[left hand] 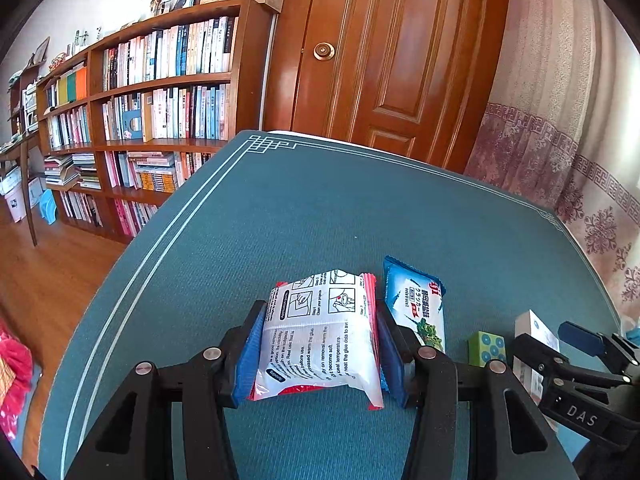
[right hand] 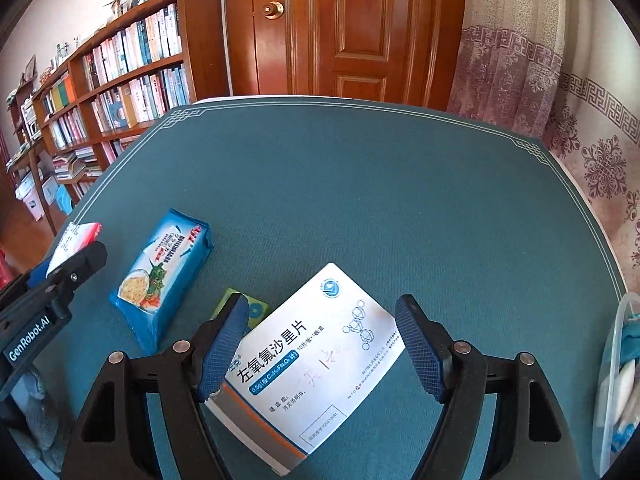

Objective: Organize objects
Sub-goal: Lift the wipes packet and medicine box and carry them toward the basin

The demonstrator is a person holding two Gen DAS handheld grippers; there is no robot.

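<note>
My left gripper (left hand: 318, 354) is shut on a white and red printed packet (left hand: 320, 336), holding it just over the teal table mat (left hand: 280, 220). A blue cracker pack (left hand: 418, 306) lies right of it, also in the right wrist view (right hand: 162, 276). My right gripper (right hand: 322, 342) is open, its fingers either side of a white medicine box (right hand: 316, 364) that lies on the mat, the left pad touching the box's edge. A small green box with blue circles (right hand: 256, 310) lies partly under the medicine box, also in the left wrist view (left hand: 487, 349).
A clear plastic bag with blue and white items (right hand: 622, 368) lies at the mat's right edge. A bookshelf (left hand: 152, 112) stands to the left, a wooden door (left hand: 380, 52) beyond the table, a curtain (left hand: 568, 140) to the right. A grey cloth (right hand: 36, 408) lies near left.
</note>
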